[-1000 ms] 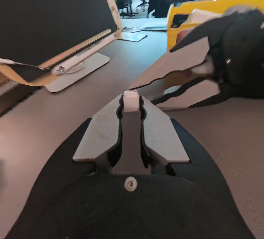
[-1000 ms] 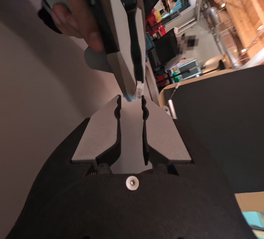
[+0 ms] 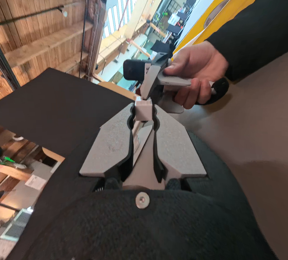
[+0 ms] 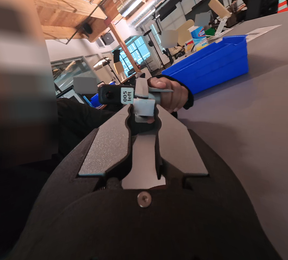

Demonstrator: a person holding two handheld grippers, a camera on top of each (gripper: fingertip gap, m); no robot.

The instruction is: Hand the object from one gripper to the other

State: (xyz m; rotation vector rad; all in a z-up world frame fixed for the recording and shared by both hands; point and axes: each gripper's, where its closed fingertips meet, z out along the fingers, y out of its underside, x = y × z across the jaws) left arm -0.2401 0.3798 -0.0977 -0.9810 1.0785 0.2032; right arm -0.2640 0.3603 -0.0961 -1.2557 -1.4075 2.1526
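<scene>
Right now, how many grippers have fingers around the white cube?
2. The left gripper clamps the white cube at its tips; the right gripper brackets it crosswise, whether gripping I cannot tell.

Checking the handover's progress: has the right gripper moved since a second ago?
Yes. In the left wrist view, the right gripper has left the brown table and now meets the white cube from above.

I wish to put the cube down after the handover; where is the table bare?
The table is bare on the near side of the blue bin, to the right of the right tongs. It is crowded where these meet the left tongs on the white cube.
</scene>
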